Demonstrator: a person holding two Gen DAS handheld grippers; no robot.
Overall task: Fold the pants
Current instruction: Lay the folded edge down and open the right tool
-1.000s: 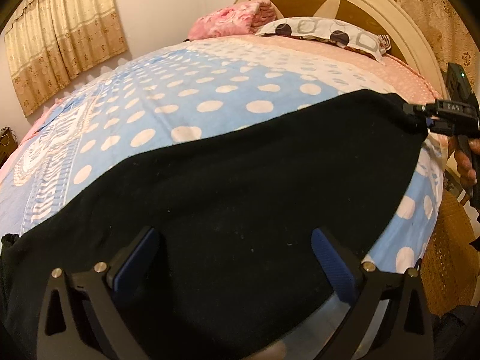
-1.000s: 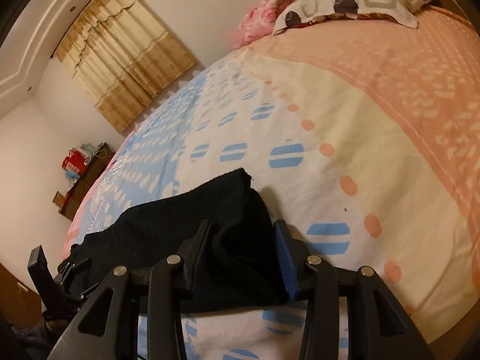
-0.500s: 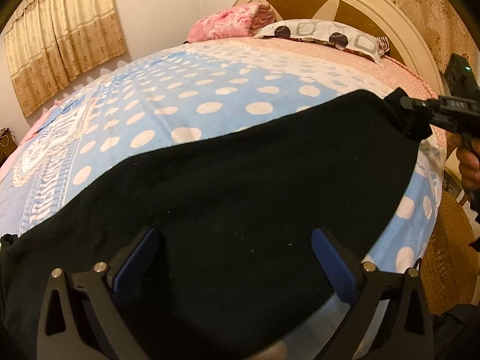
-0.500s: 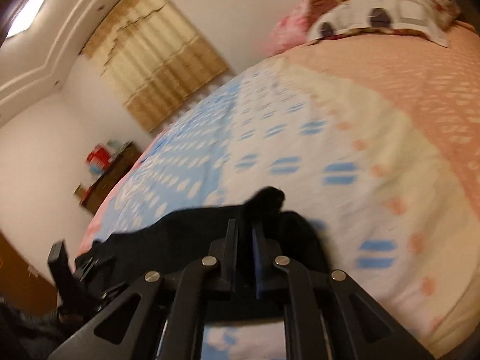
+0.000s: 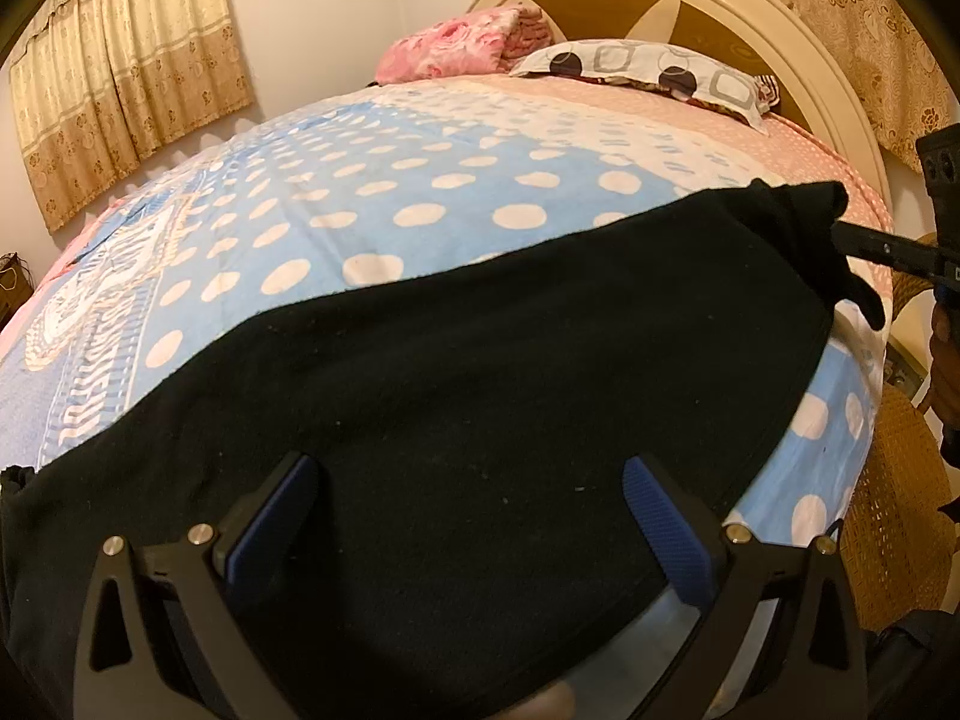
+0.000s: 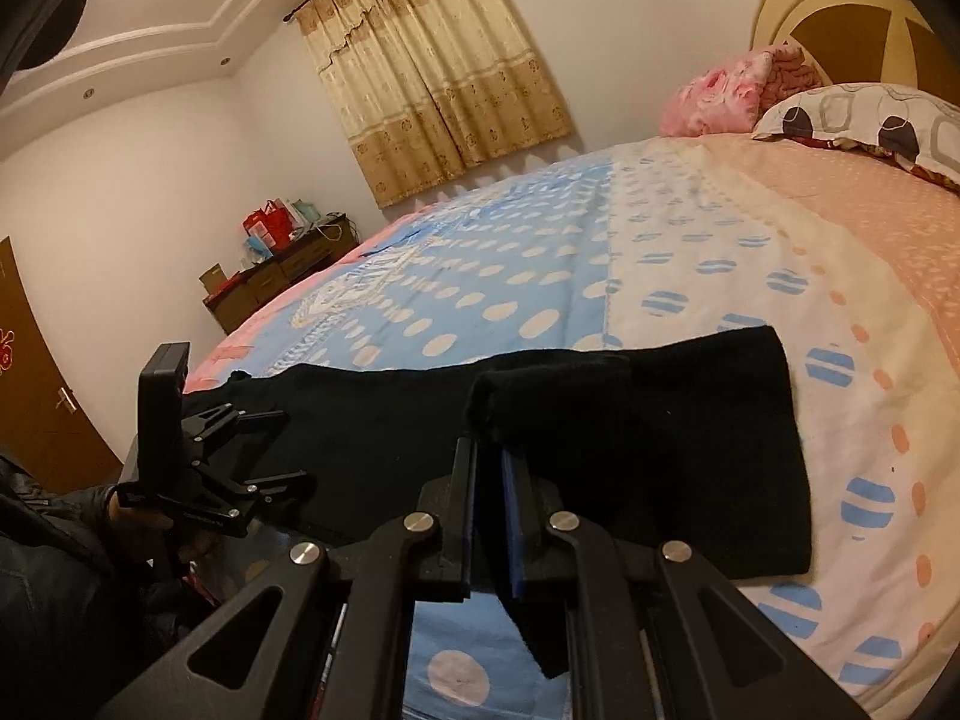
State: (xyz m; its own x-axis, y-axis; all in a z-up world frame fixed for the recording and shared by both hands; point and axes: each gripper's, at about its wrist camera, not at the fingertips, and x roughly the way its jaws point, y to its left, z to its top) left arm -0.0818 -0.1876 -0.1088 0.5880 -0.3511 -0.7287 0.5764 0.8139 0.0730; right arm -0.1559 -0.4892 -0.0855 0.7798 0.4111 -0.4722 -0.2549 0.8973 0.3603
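With my right gripper (image 6: 493, 468) clamped on one end of the black pants (image 5: 480, 390) spread across the bed (image 5: 420, 192) and my left gripper (image 5: 468, 516) splayed empty above them, I should carry that end over low and square.

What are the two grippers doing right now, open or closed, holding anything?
Left gripper: open, jaws spread above the black pants, gripping nothing.
Right gripper: closed, pinching a bunched edge of the pants and lifting it off the bed.
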